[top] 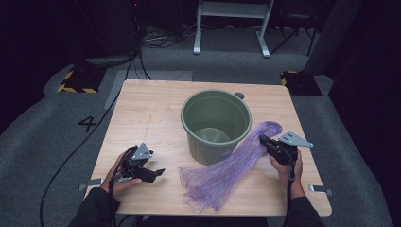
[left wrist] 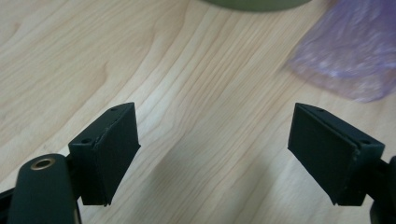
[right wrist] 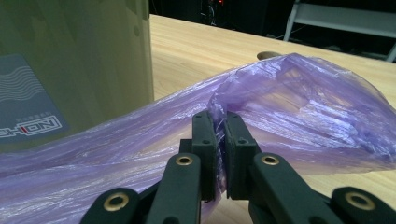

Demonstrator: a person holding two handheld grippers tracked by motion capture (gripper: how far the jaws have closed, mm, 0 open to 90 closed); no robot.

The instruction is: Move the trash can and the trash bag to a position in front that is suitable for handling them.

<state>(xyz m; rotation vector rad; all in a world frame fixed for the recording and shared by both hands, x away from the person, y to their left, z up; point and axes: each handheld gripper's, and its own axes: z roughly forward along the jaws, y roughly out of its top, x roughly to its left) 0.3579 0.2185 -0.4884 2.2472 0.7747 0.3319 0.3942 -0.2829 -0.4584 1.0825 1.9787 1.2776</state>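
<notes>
A lab: hazard-striped floor blocks [top: 75, 81], trailing cables [top: 163, 39]

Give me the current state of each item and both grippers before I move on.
Purple plastic bag: crumpled flat on the table, one end pinched and lifted.
Green bin: upright, empty inside, bag leaning against its side.
Left gripper: open, holding nothing, over bare wood.
Right gripper: shut on the bag's film.

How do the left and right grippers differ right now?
The left gripper is open with nothing between its fingers; the right gripper is shut on the purple bag. The left hovers over bare table near the bag's loose end; the right pinches the bag's far end beside the green bucket. Both are black and hand-held.
</notes>
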